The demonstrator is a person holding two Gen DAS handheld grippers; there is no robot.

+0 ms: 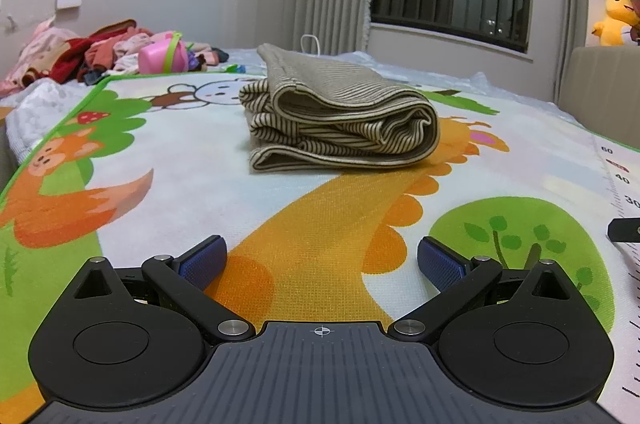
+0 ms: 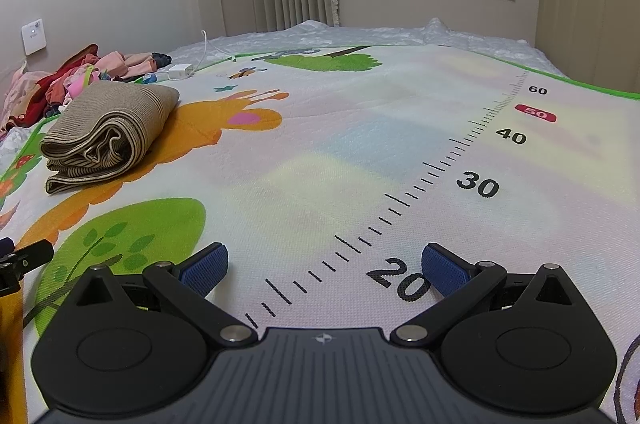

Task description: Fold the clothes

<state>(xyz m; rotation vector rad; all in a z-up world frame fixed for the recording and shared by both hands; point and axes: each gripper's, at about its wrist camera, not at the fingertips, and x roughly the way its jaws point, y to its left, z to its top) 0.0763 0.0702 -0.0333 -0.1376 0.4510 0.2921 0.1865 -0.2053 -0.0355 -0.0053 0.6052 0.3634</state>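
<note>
Both grippers sit nearest the lenses, low over the play mat (image 1: 320,207) and level with it, each pointing along its surface toward the window wall. That mat, printed with foxes, green trees and an orange path, is the largest thing in view and carries everything else. The left gripper (image 1: 322,260) has its 2 blue-padded fingers (image 1: 204,260) spread wide with nothing between them, above the mat's orange path. The right gripper (image 2: 324,264) is spread just as wide and equally empty, over the mat's printed ruler (image 2: 460,159), its right pad beside the numeral 20.

Farther up the mat lies the folded striped garment (image 1: 340,119), beige with dark stripes, doubled into a thick bundle, well apart from both grippers; from the right wrist view it sits near the mat's left edge. Beyond the mat's far left corner lies a heap of unfolded pink and red clothes (image 1: 100,51), with a pink toy cup (image 1: 162,57) beside it. A yellow plush toy (image 1: 614,19) sits high beyond the mat's right side.
</note>
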